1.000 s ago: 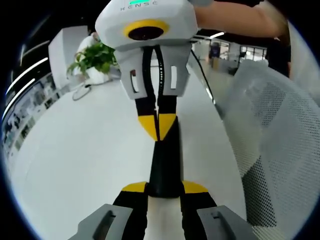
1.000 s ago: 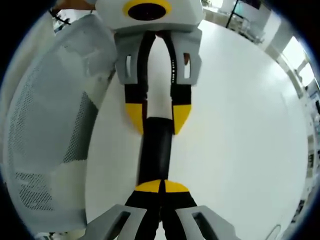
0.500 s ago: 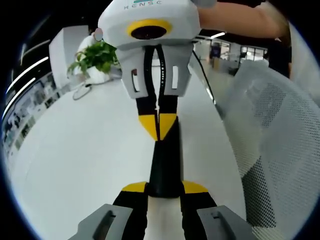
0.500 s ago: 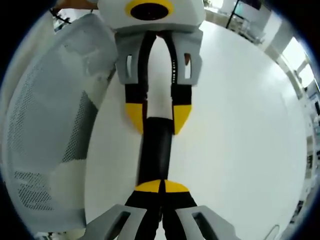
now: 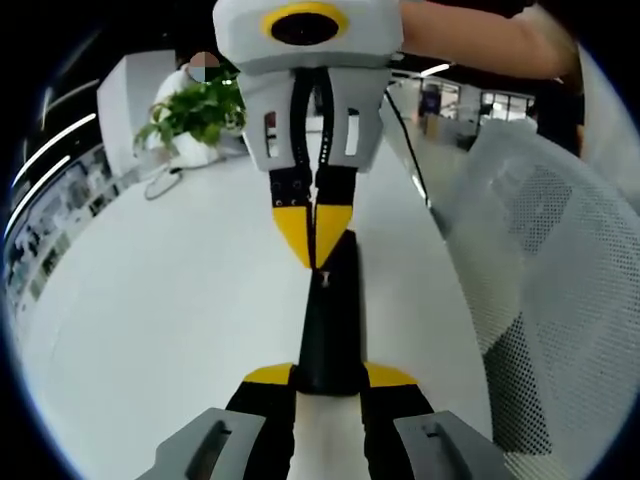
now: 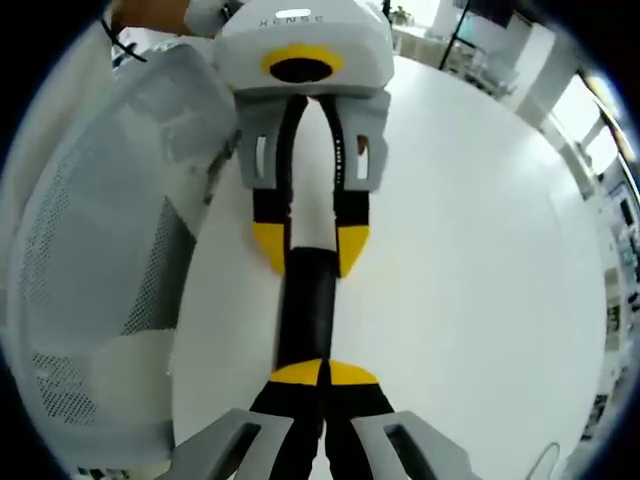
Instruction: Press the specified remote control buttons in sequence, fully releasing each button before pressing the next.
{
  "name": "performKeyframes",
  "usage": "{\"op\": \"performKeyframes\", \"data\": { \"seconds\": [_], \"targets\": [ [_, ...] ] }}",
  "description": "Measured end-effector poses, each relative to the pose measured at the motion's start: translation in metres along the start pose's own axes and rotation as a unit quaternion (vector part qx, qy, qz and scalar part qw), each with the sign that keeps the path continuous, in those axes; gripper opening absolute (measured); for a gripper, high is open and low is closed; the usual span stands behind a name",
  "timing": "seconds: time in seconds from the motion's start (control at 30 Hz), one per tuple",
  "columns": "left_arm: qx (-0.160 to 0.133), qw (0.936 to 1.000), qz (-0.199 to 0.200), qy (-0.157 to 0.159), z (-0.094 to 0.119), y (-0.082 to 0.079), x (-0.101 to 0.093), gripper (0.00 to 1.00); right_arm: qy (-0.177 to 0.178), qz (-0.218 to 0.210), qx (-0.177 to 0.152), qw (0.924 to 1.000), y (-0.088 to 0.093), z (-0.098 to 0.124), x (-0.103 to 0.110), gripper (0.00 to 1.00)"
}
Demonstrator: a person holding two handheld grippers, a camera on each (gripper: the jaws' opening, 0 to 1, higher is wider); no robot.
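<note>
A long black remote control (image 5: 330,320) lies lengthwise on the white table (image 5: 160,300). My left gripper (image 5: 328,378) is shut on its near end, one yellow-tipped jaw on each side. Facing it, my right gripper (image 5: 315,245) is shut, its yellow tips together and pointing down at the remote's far half. In the right gripper view the same shut tips (image 6: 323,373) lie over the remote (image 6: 305,310), and the left gripper (image 6: 310,248) straddles its other end. Whether the tips touch the remote I cannot tell.
A white mesh chair back (image 5: 540,280) stands close along one table edge, also in the right gripper view (image 6: 90,250). A potted plant (image 5: 195,115) and a cable sit at the far end of the table. A person's arm (image 5: 480,40) reaches in above.
My right gripper has drawn back a little from the left gripper, its shut tips shifting toward the remote's far end. The left gripper and remote have stayed still.
</note>
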State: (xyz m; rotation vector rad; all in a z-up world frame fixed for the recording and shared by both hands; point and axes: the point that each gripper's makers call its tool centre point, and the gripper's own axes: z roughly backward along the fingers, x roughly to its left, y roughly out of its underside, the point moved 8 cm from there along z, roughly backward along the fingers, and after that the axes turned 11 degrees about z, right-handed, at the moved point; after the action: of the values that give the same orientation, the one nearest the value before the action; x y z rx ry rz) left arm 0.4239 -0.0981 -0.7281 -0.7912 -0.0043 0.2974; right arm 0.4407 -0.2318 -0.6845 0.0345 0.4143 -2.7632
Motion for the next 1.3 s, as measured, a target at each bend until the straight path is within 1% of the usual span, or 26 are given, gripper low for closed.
{"op": "performKeyframes", "data": {
  "seconds": [0.2, 0.67, 1.3],
  "targets": [
    [0.001, 1.0000, 0.000, 0.000, 0.000, 0.000, 0.000, 0.23, 0.003, -0.003, 0.002, 1.0000, 0.002, 0.004, 0.003, 0.00],
    [0.003, 1.0000, -0.002, -0.001, 0.001, -0.002, -0.002, 0.23, 0.004, 0.003, 0.002, 1.0000, -0.002, 0.006, 0.009, 0.00],
    [0.003, 1.0000, -0.001, -0.003, 0.001, -0.001, 0.000, 0.23, -0.008, 0.013, 0.009, 0.9998, -0.007, -0.003, 0.011, 0.00]
  ]
}}
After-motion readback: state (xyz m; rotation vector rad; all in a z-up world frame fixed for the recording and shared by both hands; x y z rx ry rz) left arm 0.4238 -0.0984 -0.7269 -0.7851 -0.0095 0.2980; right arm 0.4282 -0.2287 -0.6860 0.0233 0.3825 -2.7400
